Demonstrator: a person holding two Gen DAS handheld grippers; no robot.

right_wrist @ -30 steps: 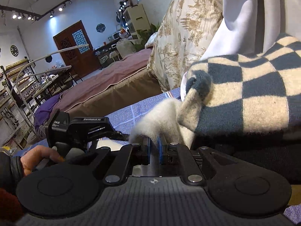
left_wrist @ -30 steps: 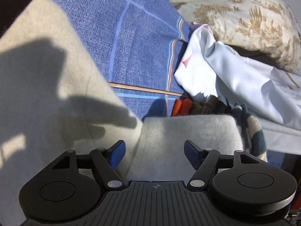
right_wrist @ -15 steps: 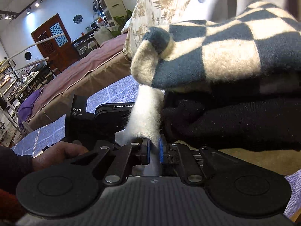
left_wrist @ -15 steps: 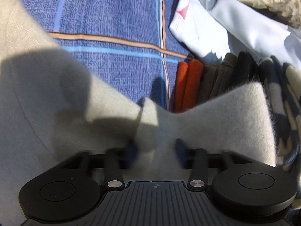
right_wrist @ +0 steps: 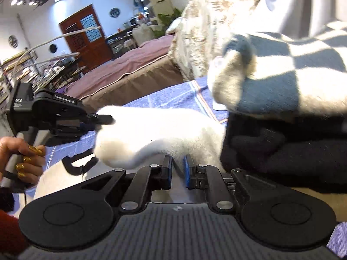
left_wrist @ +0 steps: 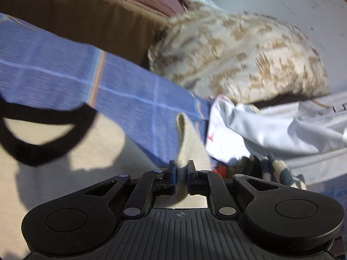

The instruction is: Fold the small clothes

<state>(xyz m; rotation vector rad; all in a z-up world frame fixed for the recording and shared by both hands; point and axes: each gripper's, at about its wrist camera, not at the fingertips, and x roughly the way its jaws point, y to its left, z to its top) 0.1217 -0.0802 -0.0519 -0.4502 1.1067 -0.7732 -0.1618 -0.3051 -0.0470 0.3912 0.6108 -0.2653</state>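
A cream fuzzy garment [left_wrist: 65,158] with a black neckline band [left_wrist: 43,149] lies on the blue checked bedspread [left_wrist: 65,73]. My left gripper [left_wrist: 181,173] is shut on a raised fold of it [left_wrist: 186,134]. My right gripper [right_wrist: 177,171] is shut on another part of the same cream garment [right_wrist: 156,134], which stretches across to the left gripper [right_wrist: 54,117] in the right wrist view. The cloth is lifted between the two grippers.
A stack of folded clothes sits at the right: a blue-and-cream checked knit [right_wrist: 292,71] on dark knits [right_wrist: 282,151]. White garments [left_wrist: 271,130] and a beige patterned pillow [left_wrist: 238,54] lie beyond. A brown bed [right_wrist: 130,75] stands behind.
My left gripper closed on a fold of the cream garment and lifted it, tilting upward. The right gripper kept its hold and pulled back from the stack, stretching the cloth between the two.
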